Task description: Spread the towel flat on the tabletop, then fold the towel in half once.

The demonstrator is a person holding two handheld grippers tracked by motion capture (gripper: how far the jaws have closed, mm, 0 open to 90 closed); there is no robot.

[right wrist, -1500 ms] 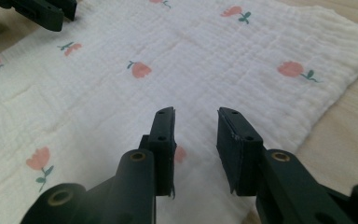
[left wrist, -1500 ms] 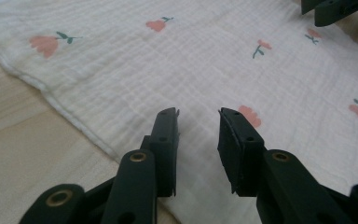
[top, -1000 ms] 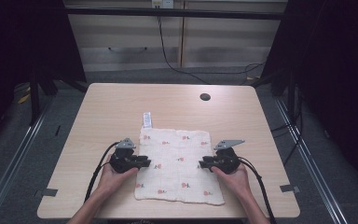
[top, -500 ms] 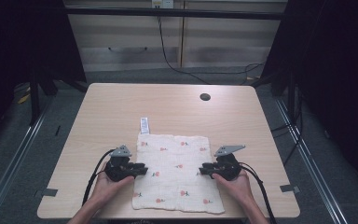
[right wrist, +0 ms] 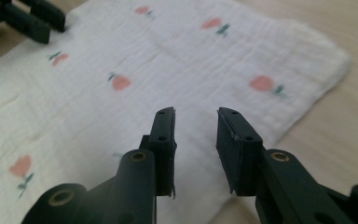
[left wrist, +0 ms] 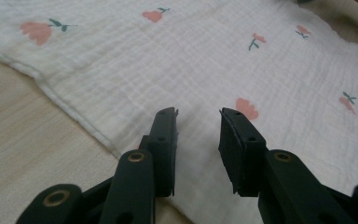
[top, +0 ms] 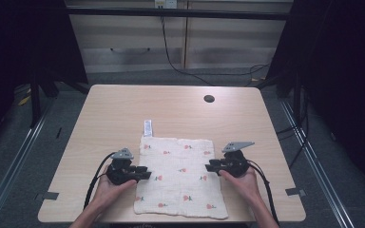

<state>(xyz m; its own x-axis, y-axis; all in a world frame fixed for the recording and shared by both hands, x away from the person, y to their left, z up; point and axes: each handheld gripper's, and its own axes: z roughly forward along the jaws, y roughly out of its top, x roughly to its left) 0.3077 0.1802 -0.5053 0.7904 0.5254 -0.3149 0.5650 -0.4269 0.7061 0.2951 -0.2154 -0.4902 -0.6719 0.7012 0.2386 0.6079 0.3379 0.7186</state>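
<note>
change: cloth now lies nearer the table front edge | left gripper: jaws just opening, empty | right gripper: same, empty | meaning: cloth released, flat.

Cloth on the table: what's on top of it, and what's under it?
The cloth lies flat on the table. Both tongs, left and right, reach over its side edges, open. Whatever is beneath stays covered.

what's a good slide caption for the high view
Two hand-held grippers, left gripper and right gripper, jaws apart, at opposite side edges of a flower-print cloth spread on a wooden table.
</note>
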